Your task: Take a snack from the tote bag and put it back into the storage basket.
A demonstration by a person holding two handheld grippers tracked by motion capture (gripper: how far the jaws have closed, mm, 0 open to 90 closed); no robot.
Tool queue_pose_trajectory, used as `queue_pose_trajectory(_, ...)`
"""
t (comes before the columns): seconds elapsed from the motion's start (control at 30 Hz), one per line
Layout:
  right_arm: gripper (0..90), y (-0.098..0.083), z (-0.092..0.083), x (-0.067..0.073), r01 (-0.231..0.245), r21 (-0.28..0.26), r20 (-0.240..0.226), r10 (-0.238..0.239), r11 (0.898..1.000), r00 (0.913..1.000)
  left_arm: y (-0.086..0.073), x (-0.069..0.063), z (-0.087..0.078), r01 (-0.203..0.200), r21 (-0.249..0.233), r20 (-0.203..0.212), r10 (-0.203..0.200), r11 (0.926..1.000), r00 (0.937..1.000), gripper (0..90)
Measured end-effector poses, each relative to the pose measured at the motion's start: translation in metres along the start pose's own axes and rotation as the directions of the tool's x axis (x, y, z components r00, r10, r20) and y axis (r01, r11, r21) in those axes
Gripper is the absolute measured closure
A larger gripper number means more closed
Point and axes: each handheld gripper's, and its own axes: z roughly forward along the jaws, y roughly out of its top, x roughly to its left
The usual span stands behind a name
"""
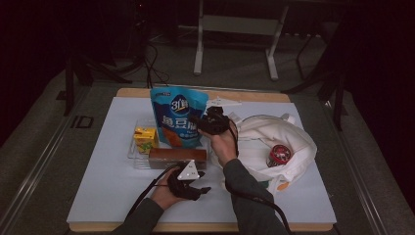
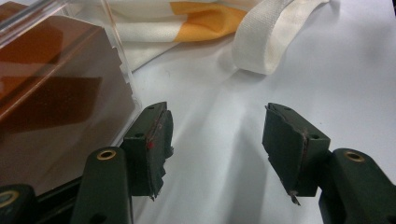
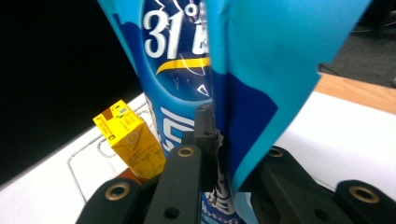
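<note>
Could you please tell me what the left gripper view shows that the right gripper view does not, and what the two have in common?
Left gripper view: the left gripper with open jaws over bare table, a brown box in a clear tray, and a white cloth bag with an orange patch.

Right gripper view: the right gripper shut on a blue snack pouch, with a yellow drink carton beside it.

Both: the white table surface.

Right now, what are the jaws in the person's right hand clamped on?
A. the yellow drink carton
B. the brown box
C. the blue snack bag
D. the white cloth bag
C: in the right gripper view the right gripper pinches a fold of the blue snack bag; the yellow drink carton stands apart.
</note>
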Motion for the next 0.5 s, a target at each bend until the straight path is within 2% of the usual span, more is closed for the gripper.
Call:
queue_pose_trajectory(0.13,84.3,-0.0019,0.0013,-0.0010,-0.005,-0.010,-0.012,0.005,1.000,0.9999,0.0001,0.0000,0.0002,-0.001,0.002,0.000,0.001,1.0000,1.0000,41.4)
queue_pose_trajectory(0.27,76.9,-0.0004,0.0021,-0.0014,0.021,0.025,0.011,-0.022,0.999,0.9997,0.0000,0.0000,0.0000,-0.001,0.000,0.000,0.001,1.0000,1.0000,41.3)
queue_pose_trajectory(0.5,72.0,-0.0019,-0.0054,-0.0027,0.055,0.050,0.000,-0.055,0.997,0.9985,0.0000,0.0001,0.0002,0.001,-0.001,0.003,-0.001,1.0000,1.0000,41.3)
